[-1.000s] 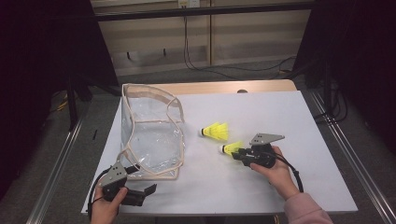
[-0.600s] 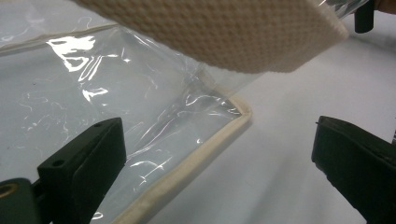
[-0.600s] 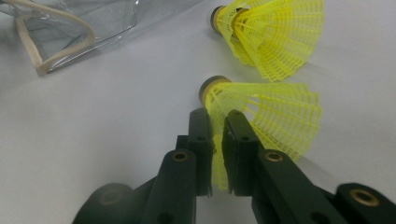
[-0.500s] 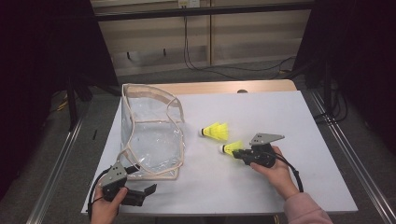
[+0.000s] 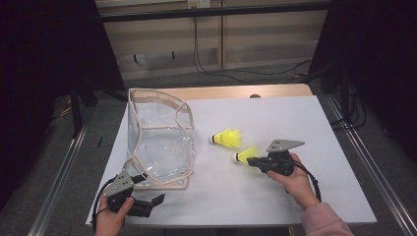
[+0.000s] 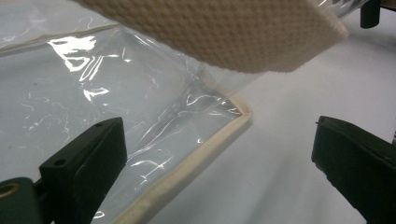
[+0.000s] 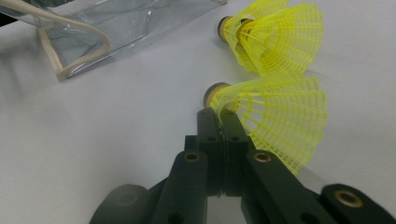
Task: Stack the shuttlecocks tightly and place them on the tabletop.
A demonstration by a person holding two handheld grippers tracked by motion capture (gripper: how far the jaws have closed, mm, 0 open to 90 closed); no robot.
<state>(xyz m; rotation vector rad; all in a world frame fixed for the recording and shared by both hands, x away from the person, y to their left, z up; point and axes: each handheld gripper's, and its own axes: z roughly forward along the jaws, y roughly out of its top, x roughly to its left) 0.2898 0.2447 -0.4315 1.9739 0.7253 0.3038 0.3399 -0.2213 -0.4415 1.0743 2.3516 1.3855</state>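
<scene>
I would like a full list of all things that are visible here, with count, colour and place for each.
Shuttlecock: two, yellow; one lying free at mid-table, the other pinched at its skirt by the right tool.
Bag: one, clear plastic with beige trim, left part of the table.
Table: one, white top.
Cables: several, black, on the floor behind.
Left tool: black, jaws apart, before the bag's near corner.
Right tool: black, shut.
Hands: two, at the bottom edge.

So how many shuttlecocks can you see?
2. One shuttlecock lies loose on the table right of the bag; the other is pinched in the right gripper. None visible inside the bag.
</scene>
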